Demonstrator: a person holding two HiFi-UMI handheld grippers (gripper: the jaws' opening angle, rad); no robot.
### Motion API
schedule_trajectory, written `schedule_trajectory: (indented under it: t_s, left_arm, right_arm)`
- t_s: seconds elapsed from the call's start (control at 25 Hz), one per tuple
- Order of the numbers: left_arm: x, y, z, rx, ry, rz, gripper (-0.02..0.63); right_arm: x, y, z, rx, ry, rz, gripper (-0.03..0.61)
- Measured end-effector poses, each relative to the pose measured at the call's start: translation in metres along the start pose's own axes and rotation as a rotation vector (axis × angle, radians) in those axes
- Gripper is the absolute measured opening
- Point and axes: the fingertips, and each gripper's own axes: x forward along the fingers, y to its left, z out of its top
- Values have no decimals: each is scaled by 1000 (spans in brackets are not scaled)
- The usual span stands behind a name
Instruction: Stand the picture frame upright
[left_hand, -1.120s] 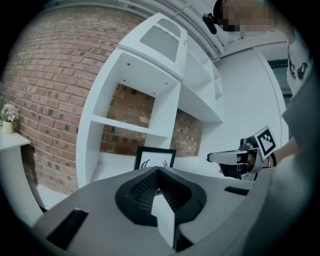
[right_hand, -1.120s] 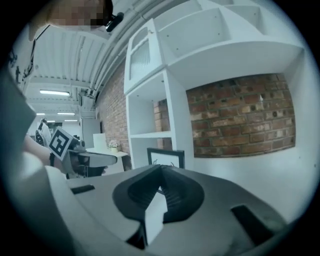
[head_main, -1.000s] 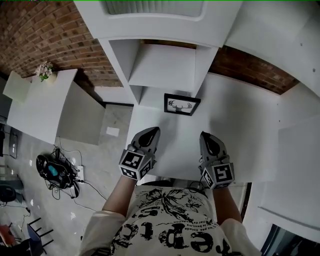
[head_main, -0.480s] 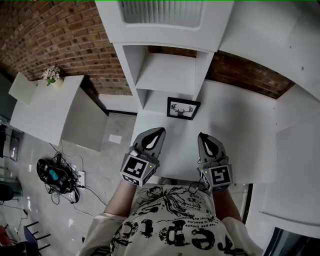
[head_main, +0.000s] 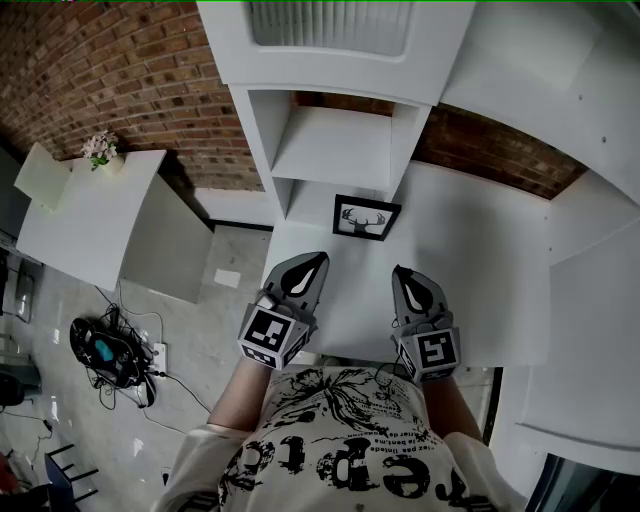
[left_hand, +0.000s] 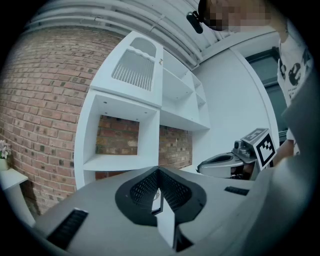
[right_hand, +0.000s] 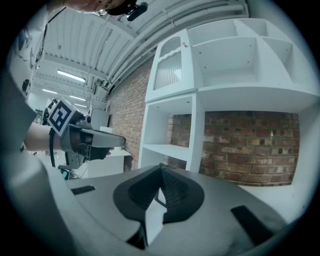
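Observation:
The picture frame (head_main: 366, 217), black-edged with an antler print, lies flat on the white desk (head_main: 480, 260), just in front of the shelf unit. Both grippers hover over the desk's near part, short of the frame and not touching it. My left gripper (head_main: 318, 259) is shut and empty, below and left of the frame. My right gripper (head_main: 399, 271) is also shut and empty, below and right of it. The left gripper view shows shut jaws (left_hand: 159, 170) with the right gripper (left_hand: 225, 162) beside them. In the right gripper view, jaws (right_hand: 161, 167) meet, with the left gripper (right_hand: 95, 141) alongside.
A tall white shelf unit (head_main: 335, 150) stands at the desk's back against a brick wall (head_main: 110, 70). A low white cabinet (head_main: 100, 215) with flowers (head_main: 100, 148) stands to the left. Cables and gear (head_main: 105, 350) lie on the floor. The desk's front edge is at the person's body.
Both grippers have risen a little above the desk's near part and stayed shut. The picture frame has not moved.

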Motion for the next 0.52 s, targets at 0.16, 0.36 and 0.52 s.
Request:
schedule_trajectory:
  t_s: [0.16, 0.36, 0.52]
  left_arm:
    - [2, 0, -1, -4, 14, -10, 3]
    - [5, 2, -2, 10, 13, 1, 3]
    - [8, 3, -9, -9, 27, -10, 3]
  right_arm:
    - [2, 0, 1, 2, 4, -1, 3]
    - [7, 0, 2, -11, 1, 9, 3]
    - [12, -1, -1, -19, 7, 7, 3]
